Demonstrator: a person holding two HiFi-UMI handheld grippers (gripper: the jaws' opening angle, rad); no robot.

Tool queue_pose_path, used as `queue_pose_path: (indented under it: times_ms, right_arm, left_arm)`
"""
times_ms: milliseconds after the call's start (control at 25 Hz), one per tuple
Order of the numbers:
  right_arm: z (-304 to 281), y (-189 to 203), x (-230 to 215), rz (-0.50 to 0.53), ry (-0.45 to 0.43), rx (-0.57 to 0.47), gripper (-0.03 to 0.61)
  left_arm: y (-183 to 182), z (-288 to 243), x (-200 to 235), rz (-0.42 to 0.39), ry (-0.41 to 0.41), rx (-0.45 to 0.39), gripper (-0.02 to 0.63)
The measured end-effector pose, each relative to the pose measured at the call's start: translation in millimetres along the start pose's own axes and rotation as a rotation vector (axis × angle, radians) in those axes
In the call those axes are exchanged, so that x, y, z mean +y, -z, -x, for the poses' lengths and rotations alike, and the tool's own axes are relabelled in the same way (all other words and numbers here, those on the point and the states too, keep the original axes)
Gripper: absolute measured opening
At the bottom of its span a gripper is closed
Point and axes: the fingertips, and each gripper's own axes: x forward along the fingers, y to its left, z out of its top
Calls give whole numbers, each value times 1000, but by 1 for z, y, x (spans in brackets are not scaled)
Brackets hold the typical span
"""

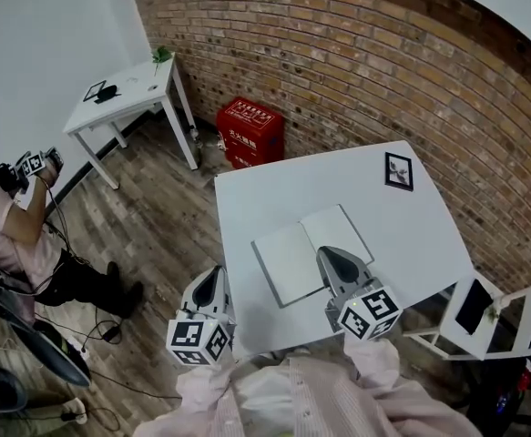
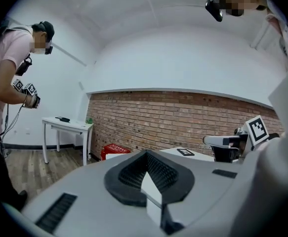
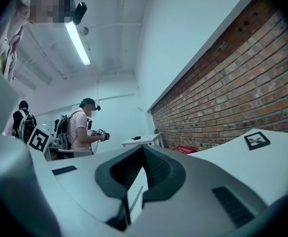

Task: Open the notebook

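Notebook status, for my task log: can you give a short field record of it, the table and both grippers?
notebook: lies open and flat, blank pages up
table: white
right gripper: over the notebook's right page, jaws shut, empty
left gripper: off the table's left edge, jaws shut, empty
framed card: at the table's far corner

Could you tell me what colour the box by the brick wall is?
Red; the box shows best in the head view.

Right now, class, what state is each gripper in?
Left gripper: closed, holding nothing.
Right gripper: closed, holding nothing.
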Motion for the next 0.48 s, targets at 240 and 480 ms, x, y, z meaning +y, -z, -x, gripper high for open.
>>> queue_pose_path:
  times_ms: [240,480]
  right_arm:
    - [-3,0,-2,10,2,4,3]
    - [-2,2,-7,13,11,7,3]
  left_arm:
    - [1,-2,3,-2,-7,6,-8]
    - [5,-4,0,3,-10,13,-8]
